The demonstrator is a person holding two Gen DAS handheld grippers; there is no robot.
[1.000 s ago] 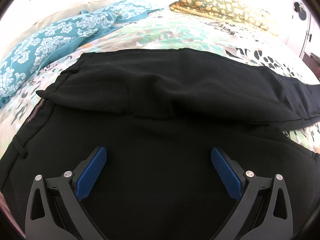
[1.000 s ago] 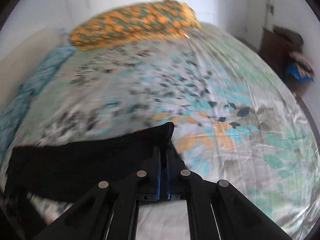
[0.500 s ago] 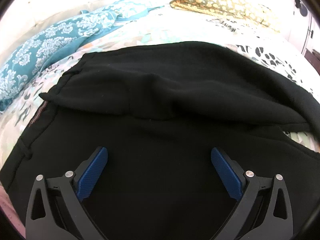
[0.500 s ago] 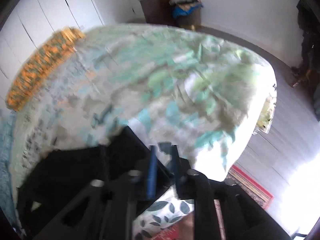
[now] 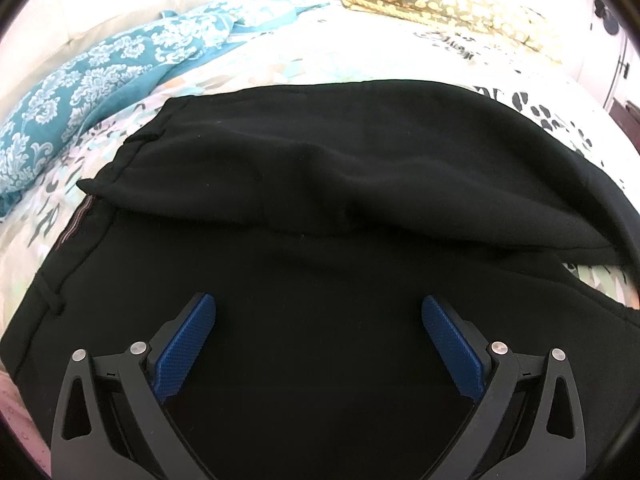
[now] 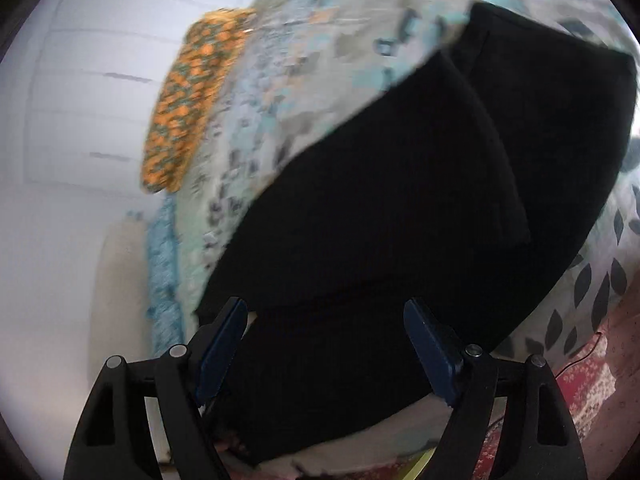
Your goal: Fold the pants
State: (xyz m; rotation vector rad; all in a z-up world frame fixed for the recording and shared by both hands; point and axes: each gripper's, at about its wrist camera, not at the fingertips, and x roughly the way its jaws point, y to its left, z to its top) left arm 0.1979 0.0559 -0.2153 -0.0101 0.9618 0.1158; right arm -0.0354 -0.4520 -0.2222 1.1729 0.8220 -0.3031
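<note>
Black pants (image 5: 320,184) lie on the bed, one leg folded over the other, the waistband at the left. My left gripper (image 5: 319,320) is open and empty, just above the near part of the pants. In the blurred, tilted right wrist view the pants (image 6: 420,200) show as a folded stack with a leg end lying on top. My right gripper (image 6: 325,324) is open and empty above the near edge of the pants.
The bed has a floral sheet (image 5: 304,60). A teal patterned blanket (image 5: 92,76) lies at the far left and a yellow-green pillow (image 5: 452,0) at the back. A red rug (image 6: 576,396) and white wardrobe doors (image 6: 80,80) show beside the bed.
My right gripper was shut on the leg end, swung it over toward the waist and has opened, letting it go. The far leg now lies doubled back. My left gripper stayed put.
</note>
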